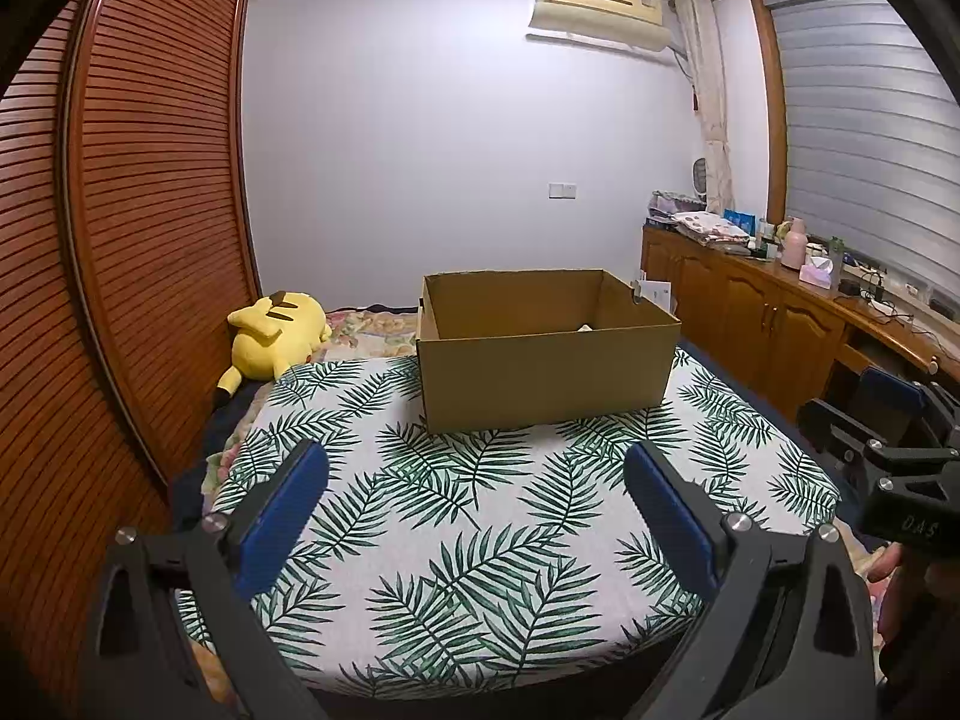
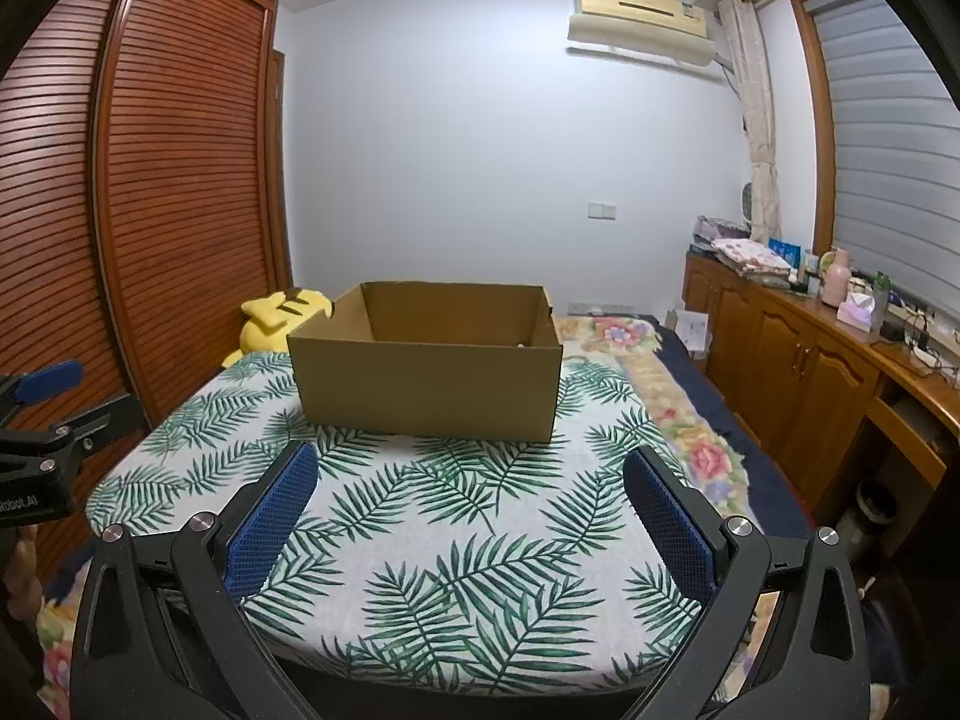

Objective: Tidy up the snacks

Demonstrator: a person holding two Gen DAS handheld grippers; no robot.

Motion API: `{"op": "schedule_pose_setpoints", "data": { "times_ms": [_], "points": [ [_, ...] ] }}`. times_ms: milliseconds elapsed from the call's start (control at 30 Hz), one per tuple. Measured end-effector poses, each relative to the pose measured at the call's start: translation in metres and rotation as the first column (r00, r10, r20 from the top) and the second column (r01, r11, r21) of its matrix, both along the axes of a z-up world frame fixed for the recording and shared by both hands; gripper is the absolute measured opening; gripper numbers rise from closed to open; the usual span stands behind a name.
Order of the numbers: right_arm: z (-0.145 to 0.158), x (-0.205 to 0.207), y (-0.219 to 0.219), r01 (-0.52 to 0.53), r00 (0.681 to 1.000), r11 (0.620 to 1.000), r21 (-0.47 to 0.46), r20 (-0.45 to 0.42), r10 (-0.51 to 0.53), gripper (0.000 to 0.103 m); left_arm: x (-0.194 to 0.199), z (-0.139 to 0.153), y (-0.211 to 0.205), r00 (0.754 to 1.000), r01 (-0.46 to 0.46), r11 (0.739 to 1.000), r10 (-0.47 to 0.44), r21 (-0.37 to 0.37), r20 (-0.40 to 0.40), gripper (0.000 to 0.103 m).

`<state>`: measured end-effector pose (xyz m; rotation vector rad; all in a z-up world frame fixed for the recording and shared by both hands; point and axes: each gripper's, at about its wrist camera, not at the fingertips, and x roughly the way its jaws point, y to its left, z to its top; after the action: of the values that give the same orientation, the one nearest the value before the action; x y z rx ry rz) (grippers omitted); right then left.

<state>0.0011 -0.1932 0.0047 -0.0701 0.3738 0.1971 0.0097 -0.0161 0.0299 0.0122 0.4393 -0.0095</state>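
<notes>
An open brown cardboard box [image 1: 546, 378] stands at the far side of a leaf-patterned board [image 1: 480, 510]; it also shows in the right wrist view [image 2: 426, 387]. A small pale item [image 1: 585, 327] peeks over the box's rim inside; most of the inside is hidden. My left gripper [image 1: 477, 468] is open and empty, held above the near part of the board. My right gripper [image 2: 471, 471] is open and empty, also short of the box. Each gripper shows at the edge of the other's view: the right one [image 1: 888, 450] and the left one [image 2: 48, 414].
A yellow plush toy [image 1: 276, 333] lies on the bed left of the box. A slatted wooden wardrobe [image 1: 120, 210] stands along the left. Wooden cabinets [image 2: 810, 360] with bottles, cloths and cables on top run along the right. Floral bedding [image 2: 660, 372] lies right of the board.
</notes>
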Motion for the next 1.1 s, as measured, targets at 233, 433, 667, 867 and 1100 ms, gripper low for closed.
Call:
{"op": "schedule_pose_setpoints", "data": {
  "times_ms": [233,433,667,867,1100],
  "points": [
    [0.0004,-0.0016,-0.0012,0.005,1.000,1.000,-0.001,0.003,-0.005,0.103,-0.0006,0.0005,-0.0002,1.000,0.001,1.000,-0.001,0.002,0.001,0.100],
    [0.0012,-0.0033,-0.0025,0.007,1.000,1.000,-0.001,0.003,-0.007,0.103,-0.0012,0.0002,0.0001,1.000,0.001,1.000,-0.001,0.002,0.002,0.100],
    [0.0011,-0.0031,-0.0024,0.006,1.000,1.000,0.001,0.002,-0.006,0.103,-0.0017,0.0002,0.0003,1.000,0.002,1.000,-0.002,0.001,0.003,0.100],
    [0.0020,-0.0033,-0.0033,0.008,1.000,1.000,0.002,0.003,-0.008,0.103,-0.0022,0.0002,-0.0004,1.000,0.003,1.000,-0.003,0.001,0.004,0.100],
    [0.0018,-0.0034,-0.0036,0.007,1.000,1.000,0.001,0.002,-0.007,0.103,-0.0023,0.0002,-0.0005,1.000,0.002,1.000,-0.002,0.000,0.003,0.100]
  ]
}}
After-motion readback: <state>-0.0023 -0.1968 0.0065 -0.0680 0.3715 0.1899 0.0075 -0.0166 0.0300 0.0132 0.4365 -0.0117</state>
